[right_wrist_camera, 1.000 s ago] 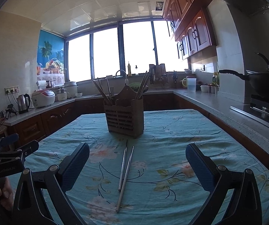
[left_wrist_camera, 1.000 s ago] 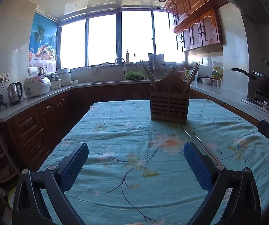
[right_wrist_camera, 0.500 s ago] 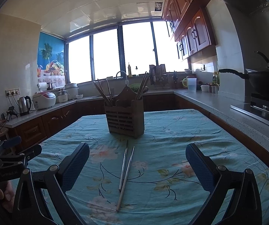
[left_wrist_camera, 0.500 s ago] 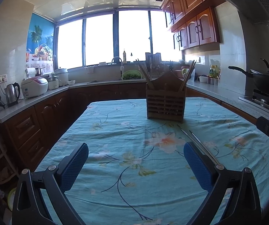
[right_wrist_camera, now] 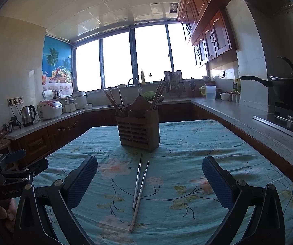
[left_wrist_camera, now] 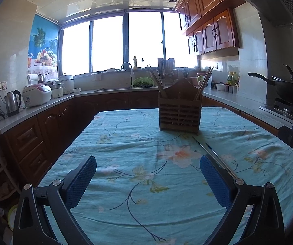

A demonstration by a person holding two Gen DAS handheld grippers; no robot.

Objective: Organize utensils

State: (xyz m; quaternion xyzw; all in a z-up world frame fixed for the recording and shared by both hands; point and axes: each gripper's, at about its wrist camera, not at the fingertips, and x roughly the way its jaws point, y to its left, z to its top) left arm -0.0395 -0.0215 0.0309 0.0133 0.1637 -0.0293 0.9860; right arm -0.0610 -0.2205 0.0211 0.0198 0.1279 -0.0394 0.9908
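A wooden slatted utensil holder (right_wrist_camera: 139, 131) with several chopsticks stands upright mid-table; it also shows in the left wrist view (left_wrist_camera: 180, 113). Two metal chopsticks (right_wrist_camera: 139, 185) lie side by side on the cloth in front of it, between my right gripper's fingers; in the left wrist view the chopsticks (left_wrist_camera: 213, 155) lie beside the right finger. My right gripper (right_wrist_camera: 149, 179) is open and empty above the near table. My left gripper (left_wrist_camera: 147, 180) is open and empty, left of the chopsticks.
The table has a teal floral cloth (left_wrist_camera: 138, 143). Counters run around it: a kettle (left_wrist_camera: 12, 103) and a rice cooker (left_wrist_camera: 37, 95) at left, a wok on a stove (left_wrist_camera: 287, 90) at right, a sink (right_wrist_camera: 134, 85) below the window.
The left gripper has drifted slightly, so the holder has shifted left in its view. The right gripper has tilted up a little. Both stay open.
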